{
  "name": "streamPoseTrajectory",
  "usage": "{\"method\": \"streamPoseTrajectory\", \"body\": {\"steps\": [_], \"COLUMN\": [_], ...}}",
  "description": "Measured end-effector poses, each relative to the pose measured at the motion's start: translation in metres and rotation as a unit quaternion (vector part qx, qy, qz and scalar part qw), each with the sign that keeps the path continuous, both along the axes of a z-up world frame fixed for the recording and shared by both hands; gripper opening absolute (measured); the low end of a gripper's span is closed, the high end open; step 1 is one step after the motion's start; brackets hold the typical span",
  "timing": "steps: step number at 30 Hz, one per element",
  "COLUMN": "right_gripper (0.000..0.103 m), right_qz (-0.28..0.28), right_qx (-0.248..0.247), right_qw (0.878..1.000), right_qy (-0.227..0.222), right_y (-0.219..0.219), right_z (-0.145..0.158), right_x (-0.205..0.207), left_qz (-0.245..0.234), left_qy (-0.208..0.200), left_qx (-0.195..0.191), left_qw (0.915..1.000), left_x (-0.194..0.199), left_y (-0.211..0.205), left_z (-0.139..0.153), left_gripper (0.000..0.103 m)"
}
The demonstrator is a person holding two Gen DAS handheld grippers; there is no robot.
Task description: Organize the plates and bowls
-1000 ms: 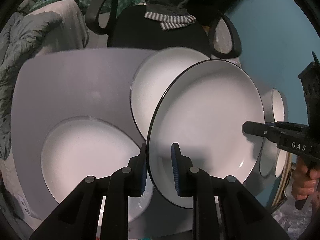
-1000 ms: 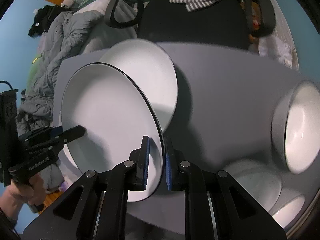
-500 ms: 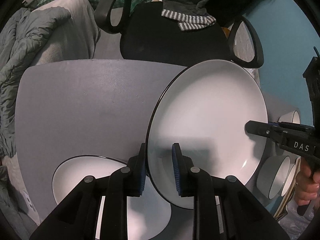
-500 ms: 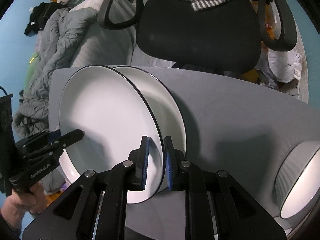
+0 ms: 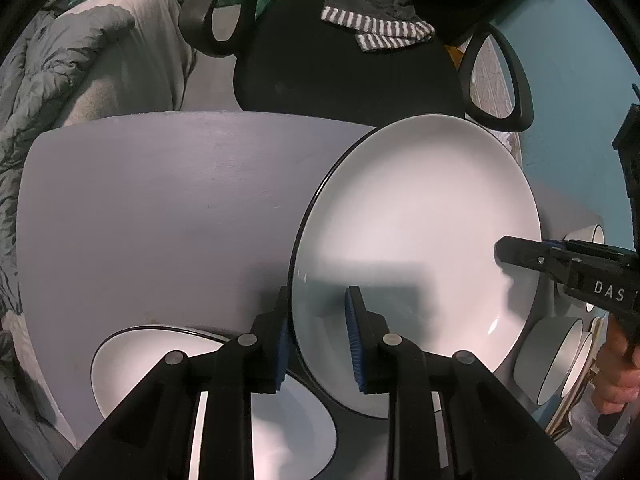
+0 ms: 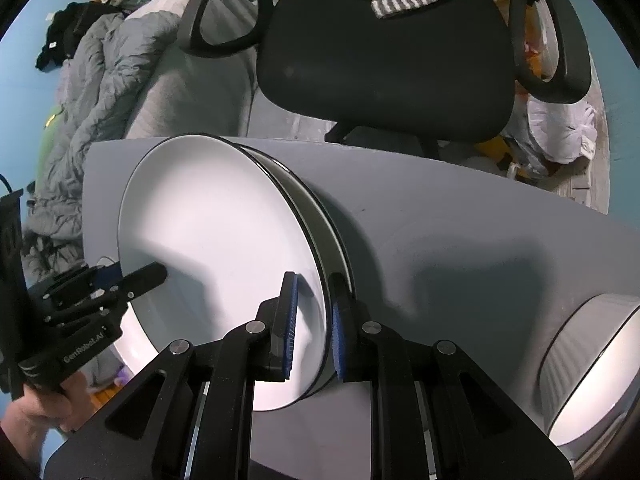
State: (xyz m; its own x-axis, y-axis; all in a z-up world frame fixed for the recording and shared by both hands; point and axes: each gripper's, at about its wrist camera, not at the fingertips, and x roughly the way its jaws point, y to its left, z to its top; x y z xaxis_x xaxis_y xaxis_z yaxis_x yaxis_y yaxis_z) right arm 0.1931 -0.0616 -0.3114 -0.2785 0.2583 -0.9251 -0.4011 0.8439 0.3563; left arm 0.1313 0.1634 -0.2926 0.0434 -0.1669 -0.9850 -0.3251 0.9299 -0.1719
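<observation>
Both grippers hold one large white plate with a black rim (image 5: 416, 248), also in the right wrist view (image 6: 216, 248). My left gripper (image 5: 318, 336) is shut on its left rim; my right gripper (image 6: 312, 324) is shut on its right rim. The right gripper shows from the left wrist view (image 5: 520, 254), the left gripper from the right wrist view (image 6: 148, 276). A second white plate (image 6: 320, 216) lies on the grey table (image 5: 160, 208) right under the held one. It also shows in the left wrist view (image 5: 148, 360).
Grey ribbed bowls with white insides stand at the table's right: several in the left wrist view (image 5: 560, 356), one large in the right wrist view (image 6: 592, 364). A black office chair (image 6: 384, 60) stands behind the table, bedding (image 6: 100, 92) at the left.
The held plate has moved left across the table and come down over the second plate, now nearly covering it. Both grippers stay shut on its rims.
</observation>
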Motion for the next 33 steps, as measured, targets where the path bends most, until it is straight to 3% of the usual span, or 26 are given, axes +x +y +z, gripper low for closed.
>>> {"method": "streamPoseTrajectory", "body": {"steps": [4,15,24,33], "right_gripper": [0.026,0.034,0.047,0.049], "right_qz": [-0.013,-0.030,-0.034,-0.045], "right_qx": [-0.005,-0.043,-0.046,-0.056], "right_qw": [1.000,0.997,0.998,0.997], "right_qy": [0.024,0.055,0.041,0.035], "right_y": [0.002,0.005,0.005,0.004], "right_z": [-0.002,-0.004,0.004,0.010], "right_x": [0.003,0.006,-0.004,-0.008], "left_qz": [-0.010,-0.008,0.010,0.017], "left_qy": [-0.001,-0.005,-0.012,-0.032], "left_qx": [0.000,0.006,-0.004,-0.013], "left_qw": [1.0000,0.9999,0.9999,0.9992], "left_x": [-0.001,-0.005,-0.016,-0.036], "left_y": [-0.001,0.003,0.007,0.008], "left_z": [-0.001,0.006,0.010,0.025], "left_gripper": [0.025,0.034,0.038,0.044]}}
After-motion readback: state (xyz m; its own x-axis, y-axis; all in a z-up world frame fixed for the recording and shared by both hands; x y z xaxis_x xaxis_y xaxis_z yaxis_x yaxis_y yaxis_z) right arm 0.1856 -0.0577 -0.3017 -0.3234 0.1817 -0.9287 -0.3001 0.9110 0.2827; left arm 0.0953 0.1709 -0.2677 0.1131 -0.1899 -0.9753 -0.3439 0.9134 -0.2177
